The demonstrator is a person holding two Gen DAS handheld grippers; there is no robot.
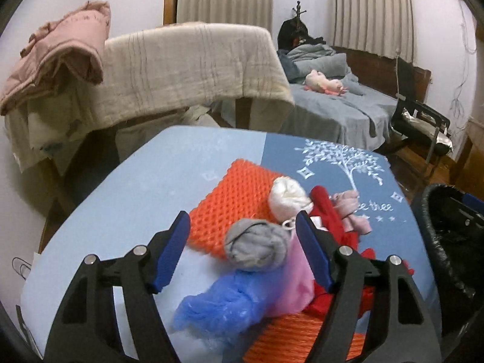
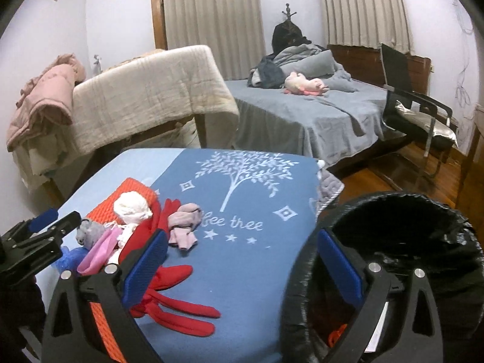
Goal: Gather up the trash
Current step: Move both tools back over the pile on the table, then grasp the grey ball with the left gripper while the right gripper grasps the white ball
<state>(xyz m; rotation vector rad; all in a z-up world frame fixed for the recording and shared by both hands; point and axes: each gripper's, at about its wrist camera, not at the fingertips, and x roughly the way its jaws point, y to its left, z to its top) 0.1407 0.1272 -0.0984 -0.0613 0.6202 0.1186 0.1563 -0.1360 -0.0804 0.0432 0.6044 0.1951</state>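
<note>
Trash lies heaped on the left part of the blue tree-printed table cover (image 2: 242, 260), and your left gripper (image 1: 242, 248) hangs over it with its blue-padded jaws spread wide, holding nothing. Between those jaws sits a grey crumpled wad (image 1: 257, 246), touching neither pad. Just below it a blue crinkled plastic bag (image 1: 217, 308) runs lengthwise toward you and to the left, and a pink plastic scrap (image 1: 296, 281) lies against its right side. Beyond the wad, a white balled-up tissue (image 1: 289, 198) rests on the near corner of a flat orange mesh foam pad (image 1: 236, 202), whose long axis points away from you and slightly right. A second piece of orange mesh (image 1: 302, 338) shows at the bottom edge, under the red fabric.

Your right gripper (image 2: 242, 267) is equally wide open and empty, with its left pad over the pile's edge and its right pad over the rim of the black bag-lined trash bin (image 2: 408, 236) beside the table. A red glove (image 2: 178, 305) lies below it, fingers pointing right and toward you. A pale pink crumpled cloth (image 2: 184, 224) sits just beyond, touching more red fabric to its left.
</note>
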